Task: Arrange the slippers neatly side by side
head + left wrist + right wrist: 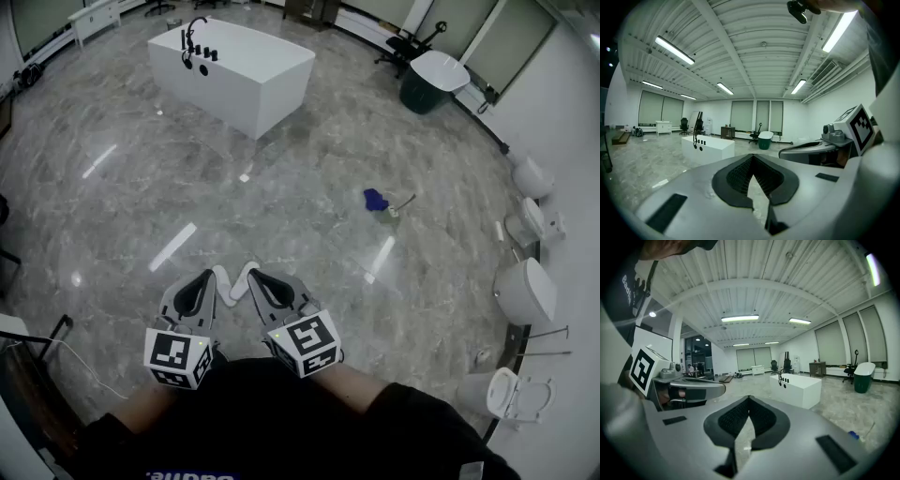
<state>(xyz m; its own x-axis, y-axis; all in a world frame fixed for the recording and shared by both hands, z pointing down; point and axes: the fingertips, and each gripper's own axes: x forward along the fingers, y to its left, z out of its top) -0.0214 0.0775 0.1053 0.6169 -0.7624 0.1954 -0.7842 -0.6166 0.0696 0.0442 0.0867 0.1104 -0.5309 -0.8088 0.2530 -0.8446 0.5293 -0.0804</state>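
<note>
Nearest us, our dark shirt fills the bottom of the head view, and both hands are held low in front of it. Our left gripper (199, 286) and right gripper (262, 284) each have their jaws pressed together at the tips with nothing between them.

On the grey floor (112, 206) two white slippers (232, 281) lie just beyond and between the gripper tips, close together. Their long axes run away from us and look roughly parallel. The left one sits just beside the left tips and the right one just beside the right tips, so each hand has its own slipper nearest.

Both slippers are partly cut off by the grippers, so we cannot tell toe from heel or whether the pair touch. Neither gripper view shows them, since both look out level across the room.
</note>
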